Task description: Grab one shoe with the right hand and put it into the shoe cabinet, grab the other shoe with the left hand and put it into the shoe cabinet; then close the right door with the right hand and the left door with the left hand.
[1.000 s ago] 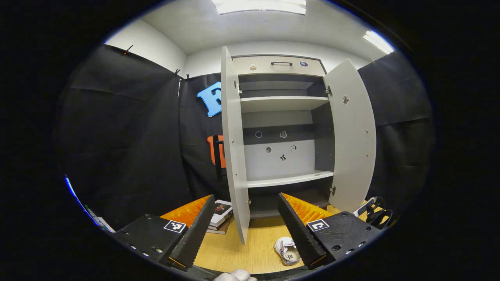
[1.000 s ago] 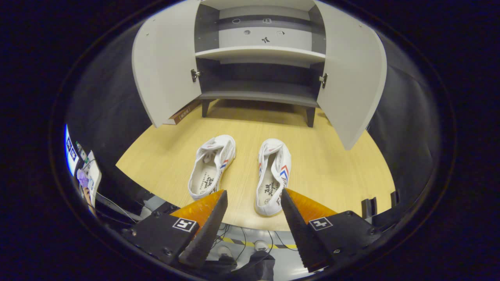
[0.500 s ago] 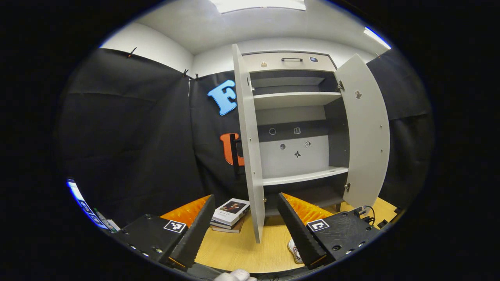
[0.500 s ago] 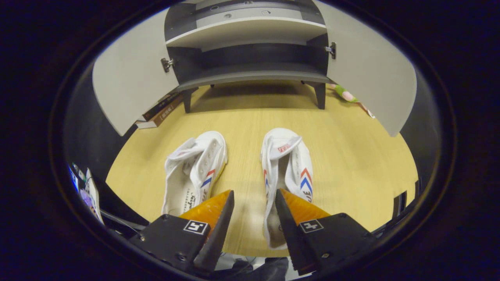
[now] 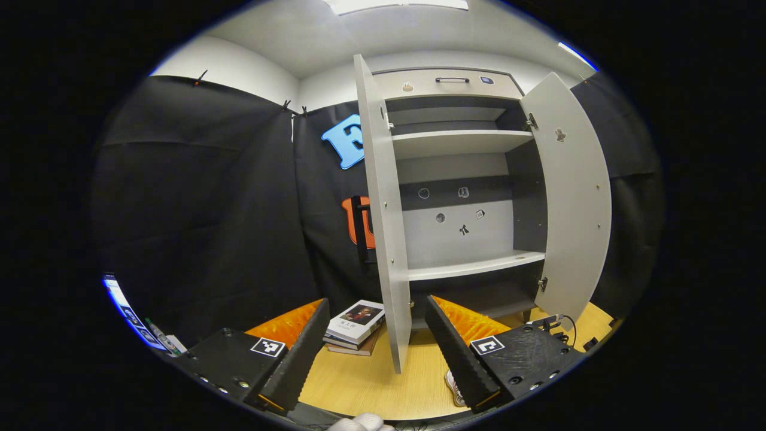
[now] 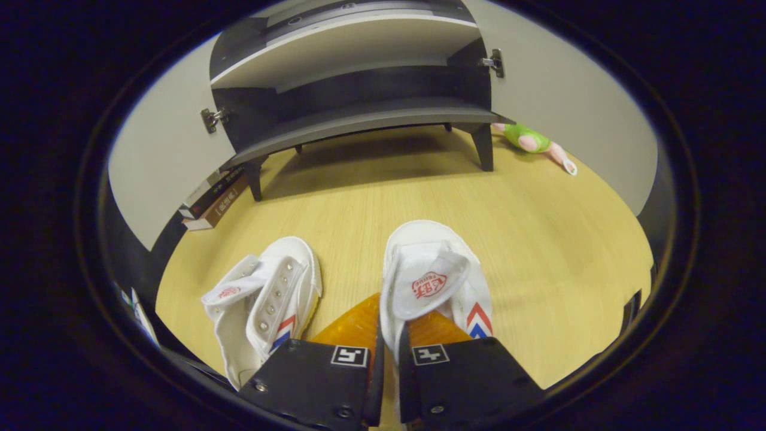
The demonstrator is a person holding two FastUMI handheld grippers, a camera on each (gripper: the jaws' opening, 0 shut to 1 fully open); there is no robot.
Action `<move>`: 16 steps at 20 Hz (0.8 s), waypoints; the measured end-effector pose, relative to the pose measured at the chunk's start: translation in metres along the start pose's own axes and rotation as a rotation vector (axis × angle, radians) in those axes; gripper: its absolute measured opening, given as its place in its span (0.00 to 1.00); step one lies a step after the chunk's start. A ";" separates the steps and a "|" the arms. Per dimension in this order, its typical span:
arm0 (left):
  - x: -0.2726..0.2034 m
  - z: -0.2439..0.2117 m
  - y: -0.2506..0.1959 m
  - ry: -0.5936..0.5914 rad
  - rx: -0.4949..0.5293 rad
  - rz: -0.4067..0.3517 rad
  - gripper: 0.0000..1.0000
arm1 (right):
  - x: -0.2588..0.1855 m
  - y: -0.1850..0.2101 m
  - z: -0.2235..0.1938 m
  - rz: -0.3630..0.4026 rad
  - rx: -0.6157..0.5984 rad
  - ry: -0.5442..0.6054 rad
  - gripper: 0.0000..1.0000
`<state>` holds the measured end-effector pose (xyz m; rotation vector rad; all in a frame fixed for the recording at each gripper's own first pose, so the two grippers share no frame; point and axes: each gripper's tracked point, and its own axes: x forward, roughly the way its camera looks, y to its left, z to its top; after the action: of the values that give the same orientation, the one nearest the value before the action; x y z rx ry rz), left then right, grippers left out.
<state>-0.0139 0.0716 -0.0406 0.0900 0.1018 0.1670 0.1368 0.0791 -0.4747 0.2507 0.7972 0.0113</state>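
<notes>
Right gripper (image 6: 389,353) has closed on right shoe (image 6: 434,281) on wooden floor (image 6: 538,239); left gripper (image 5: 377,347) gapes

Left gripper view: held high, well back, level, facing the open cabinet (image 5: 461,179) and its left door (image 5: 383,227) edge-on. Right gripper view: low, close over the table (image 6: 538,239), tilted down. Shared: cabinet's lower shelf, books (image 5: 353,323), table.
</notes>
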 end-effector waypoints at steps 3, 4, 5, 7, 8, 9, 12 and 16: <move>0.004 -0.001 -0.005 0.001 0.000 -0.007 0.96 | -0.002 -0.004 0.002 0.013 0.010 0.012 0.08; 0.004 -0.001 -0.008 0.003 -0.002 -0.013 0.96 | -0.003 -0.004 0.003 0.023 0.017 0.020 0.05; 0.005 -0.001 -0.009 0.001 -0.002 -0.016 0.96 | -0.004 -0.004 0.003 0.029 0.022 0.022 0.05; 0.007 0.000 -0.013 -0.001 -0.003 -0.027 0.96 | -0.012 -0.007 0.006 0.024 0.004 0.025 0.05; 0.008 0.001 -0.015 -0.005 -0.007 -0.032 0.96 | -0.020 -0.009 0.011 0.023 -0.005 0.015 0.05; 0.007 0.002 -0.017 -0.008 -0.012 -0.037 0.96 | -0.025 -0.006 0.015 0.033 -0.008 0.005 0.05; 0.007 0.005 -0.022 -0.022 -0.014 -0.056 1.00 | -0.065 -0.001 0.027 0.046 -0.031 -0.034 0.05; 0.007 -0.002 -0.031 -0.018 -0.022 -0.087 0.96 | -0.124 0.009 0.064 0.059 -0.079 -0.112 0.05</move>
<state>-0.0026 0.0429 -0.0460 0.0648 0.0859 0.0802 0.0960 0.0607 -0.3420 0.1977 0.6760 0.0835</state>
